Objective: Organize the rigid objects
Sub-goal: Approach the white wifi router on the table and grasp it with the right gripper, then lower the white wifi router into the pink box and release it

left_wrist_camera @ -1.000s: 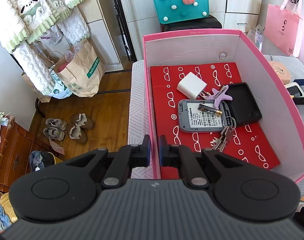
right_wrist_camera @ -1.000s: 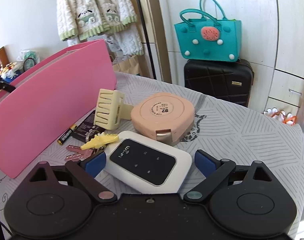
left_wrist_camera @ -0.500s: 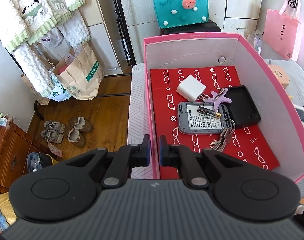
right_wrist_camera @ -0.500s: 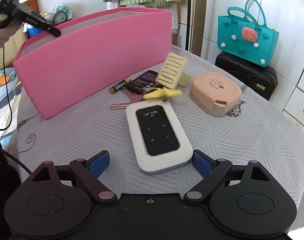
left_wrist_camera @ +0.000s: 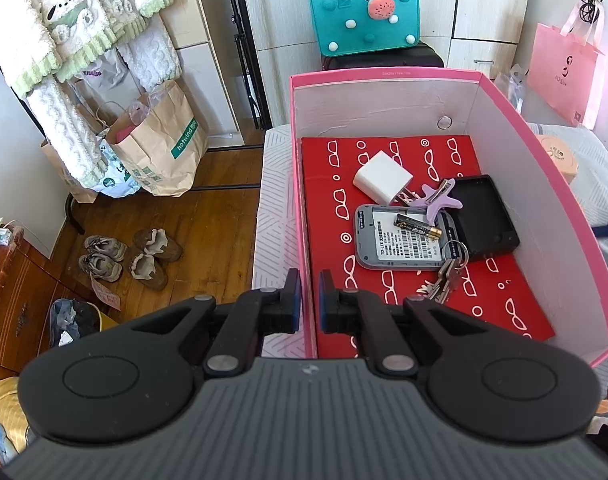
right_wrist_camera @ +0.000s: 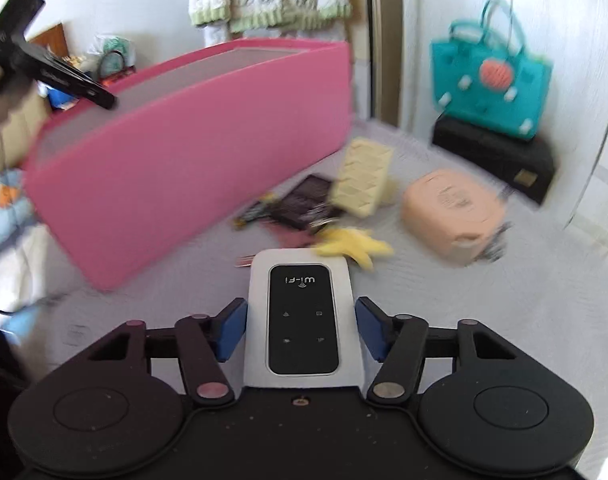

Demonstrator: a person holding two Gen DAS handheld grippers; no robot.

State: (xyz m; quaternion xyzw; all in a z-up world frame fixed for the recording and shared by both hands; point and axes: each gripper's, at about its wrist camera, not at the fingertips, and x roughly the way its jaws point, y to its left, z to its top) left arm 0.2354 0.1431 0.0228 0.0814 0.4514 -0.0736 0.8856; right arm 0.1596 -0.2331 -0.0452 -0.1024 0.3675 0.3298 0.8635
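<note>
My left gripper (left_wrist_camera: 307, 298) is shut on the near left wall of the pink box (left_wrist_camera: 302, 216). Inside the box lie a white charger (left_wrist_camera: 382, 178), a grey router back (left_wrist_camera: 400, 240), a battery (left_wrist_camera: 418, 226), keys (left_wrist_camera: 446, 276), a purple clip (left_wrist_camera: 440, 200) and a black cover (left_wrist_camera: 486, 216). My right gripper (right_wrist_camera: 302, 330) is open, its pads on either side of a white Wi-Fi router (right_wrist_camera: 302, 312) on the grey cloth, with small gaps. The pink box (right_wrist_camera: 192, 152) stands to its left.
Beyond the router lie a yellow clip (right_wrist_camera: 354, 244), a cream comb-like clip (right_wrist_camera: 364, 182), a dark card (right_wrist_camera: 304, 204) and a peach round case (right_wrist_camera: 452, 212). A teal bag (right_wrist_camera: 492, 84) sits on a black suitcase. The floor with shoes (left_wrist_camera: 128, 256) lies left of the bed.
My right gripper has moved forward around the Wi-Fi router and narrowed; the router now lies lengthwise between the pads. The left gripper keeps its grip on the box wall.
</note>
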